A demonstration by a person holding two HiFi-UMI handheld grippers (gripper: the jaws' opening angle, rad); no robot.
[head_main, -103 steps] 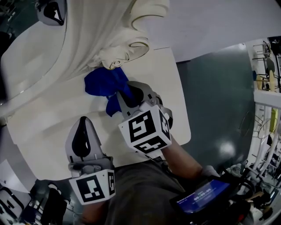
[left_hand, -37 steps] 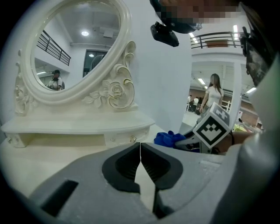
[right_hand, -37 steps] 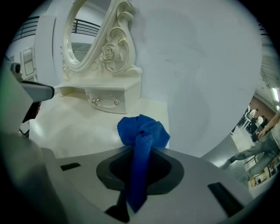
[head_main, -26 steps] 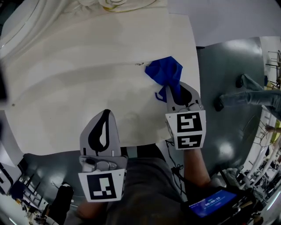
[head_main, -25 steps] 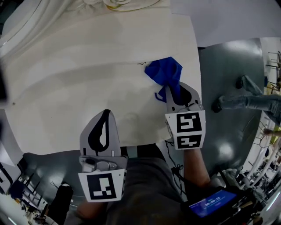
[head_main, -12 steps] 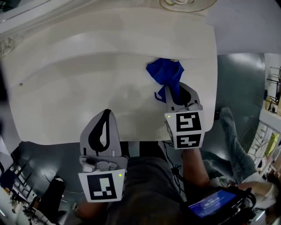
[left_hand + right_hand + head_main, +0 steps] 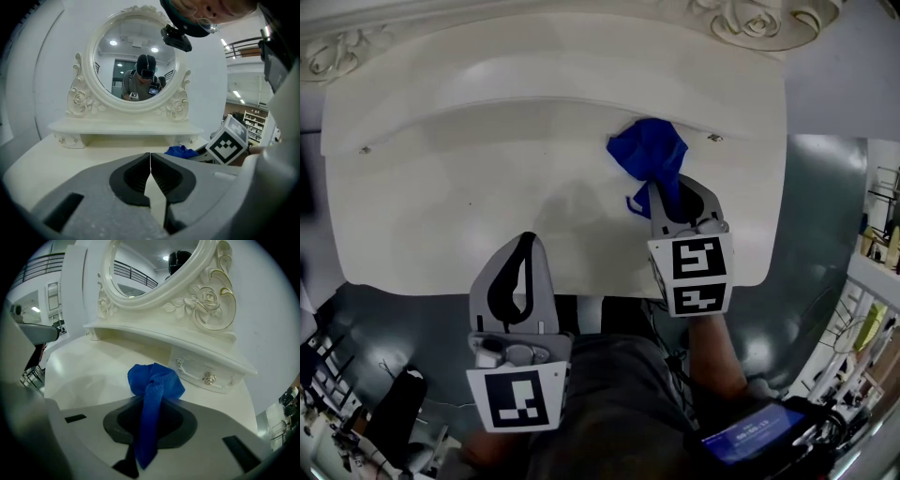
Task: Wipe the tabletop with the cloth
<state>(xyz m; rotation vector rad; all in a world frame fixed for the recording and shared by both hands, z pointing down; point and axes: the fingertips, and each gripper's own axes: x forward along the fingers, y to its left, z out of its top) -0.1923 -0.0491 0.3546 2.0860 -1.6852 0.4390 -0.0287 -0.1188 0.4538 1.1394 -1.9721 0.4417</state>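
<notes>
a: blue cloth (image 7: 649, 157) bunched in our right gripper (image 7: 664, 192), jaws pinched tight on it, its wad down on the tabletop (image 7: 469, 187) near the shelf (image 7: 534, 84)
b: and our left gripper (image 7: 525, 246)?
a: jaws together, empty, parked over the near edge so we wipe freely

cloth (image 7: 154, 380): pinched part hidden between the fingers of the right gripper (image 7: 151, 404).
mirror (image 7: 140, 273): top cut off in the right gripper view.
surface (image 7: 441, 206): near edge partly covered by the left gripper (image 7: 525, 242).
screen (image 7: 741, 436): print too small to read.
</notes>
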